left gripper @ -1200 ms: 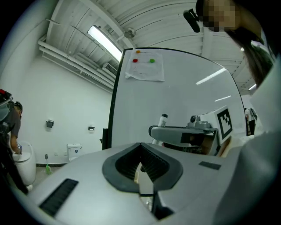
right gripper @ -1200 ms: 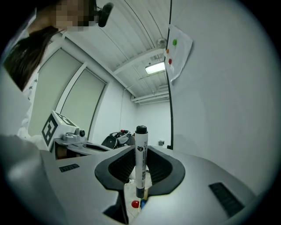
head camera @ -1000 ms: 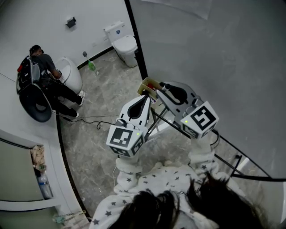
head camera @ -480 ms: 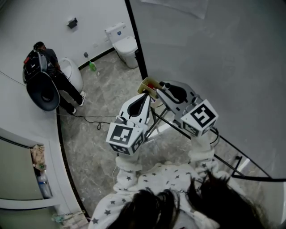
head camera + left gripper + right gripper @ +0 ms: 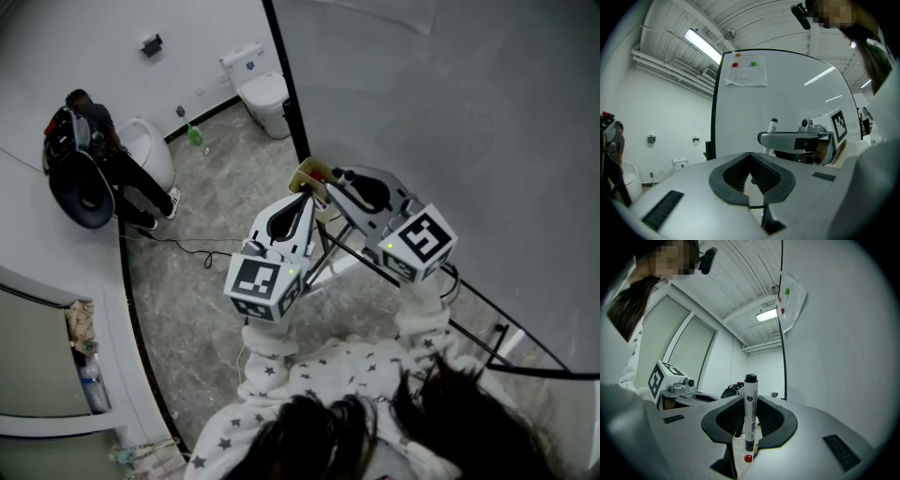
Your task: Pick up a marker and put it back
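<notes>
A white marker [image 5: 750, 412] with a black cap stands upright between the jaws of my right gripper [image 5: 750, 425], which is shut on its barrel. In the head view the right gripper [image 5: 336, 180] reaches toward a tan holder [image 5: 307, 180] at the edge of the grey whiteboard [image 5: 441, 112]. My left gripper [image 5: 305, 203] is just below and left of it. In the left gripper view its jaws [image 5: 751, 182] are closed to a sliver with nothing between them. That view also shows the right gripper [image 5: 797, 139] with the marker [image 5: 773, 125] sticking up.
The whiteboard's stand [image 5: 375, 267] runs under my arms. A sheet with coloured dots [image 5: 746, 69] hangs on the board. A toilet [image 5: 258, 89], a green bottle [image 5: 192, 137] and a floor cable [image 5: 197, 251] lie beyond; a person [image 5: 94, 159] crouches at the back left.
Both grippers have hardly moved, and the marker stays held in the right one. The person at the back left has shifted position.
</notes>
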